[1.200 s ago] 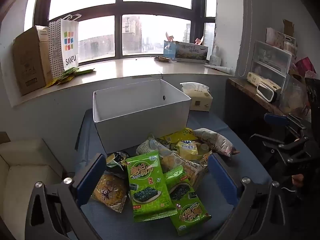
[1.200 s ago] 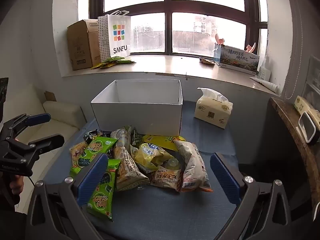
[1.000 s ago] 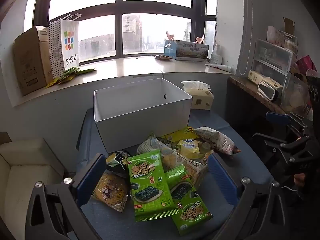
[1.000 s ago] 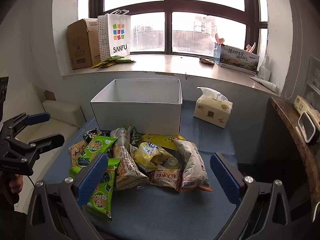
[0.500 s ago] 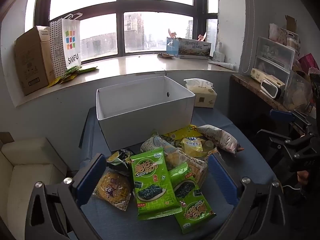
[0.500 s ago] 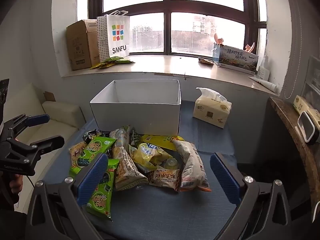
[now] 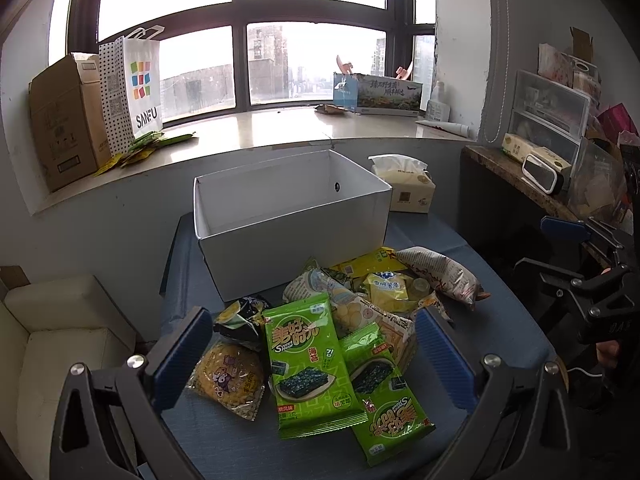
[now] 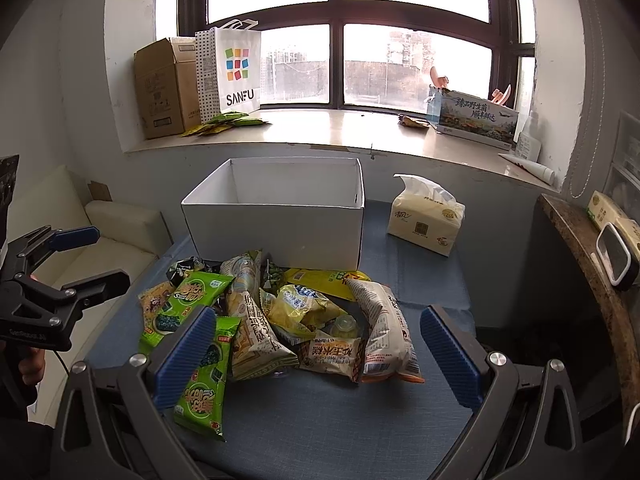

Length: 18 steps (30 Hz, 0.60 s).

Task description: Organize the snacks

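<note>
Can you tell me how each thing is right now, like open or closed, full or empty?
white box: open, looks empty.
snack bags: piled on the table, outside the box.
tissue pack: open, tissue sticking out.
left gripper: open, empty.
right gripper: open, empty.

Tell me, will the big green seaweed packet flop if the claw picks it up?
Probably a bit: the green seaweed packet looks flat and thin, so a held edge may let it droop. Its glossy film could slip. It likely weighs little.
</note>
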Each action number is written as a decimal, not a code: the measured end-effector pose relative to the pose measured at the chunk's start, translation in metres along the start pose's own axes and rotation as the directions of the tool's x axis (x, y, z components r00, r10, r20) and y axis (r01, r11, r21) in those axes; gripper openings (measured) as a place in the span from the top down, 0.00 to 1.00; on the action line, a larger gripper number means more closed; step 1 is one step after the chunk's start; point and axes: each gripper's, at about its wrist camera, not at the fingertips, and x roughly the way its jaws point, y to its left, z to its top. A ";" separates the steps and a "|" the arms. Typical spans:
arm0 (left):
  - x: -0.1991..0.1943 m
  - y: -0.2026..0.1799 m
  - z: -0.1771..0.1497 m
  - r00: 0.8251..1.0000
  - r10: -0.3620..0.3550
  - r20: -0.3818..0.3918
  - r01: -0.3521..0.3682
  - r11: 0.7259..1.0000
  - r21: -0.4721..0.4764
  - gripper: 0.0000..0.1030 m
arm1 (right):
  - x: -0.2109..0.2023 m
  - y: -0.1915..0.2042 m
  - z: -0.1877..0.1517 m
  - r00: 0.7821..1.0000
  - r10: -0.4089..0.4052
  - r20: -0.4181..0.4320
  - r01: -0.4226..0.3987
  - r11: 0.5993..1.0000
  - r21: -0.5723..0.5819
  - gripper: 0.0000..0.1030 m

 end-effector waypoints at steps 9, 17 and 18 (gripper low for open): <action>0.001 -0.003 -0.001 1.000 0.001 -0.005 -0.001 1.000 0.012 0.00 | -0.001 0.000 -0.001 1.000 0.003 0.002 -0.003 1.000 0.000 0.00; 0.001 -0.003 -0.001 1.000 -0.001 -0.001 0.001 1.000 0.009 0.00 | -0.001 0.000 -0.001 1.000 0.004 0.001 -0.004 1.000 -0.001 0.00; 0.001 -0.003 -0.001 1.000 0.000 -0.001 0.000 1.000 0.009 0.00 | -0.001 0.000 0.000 1.000 0.003 0.001 -0.003 1.000 -0.001 0.00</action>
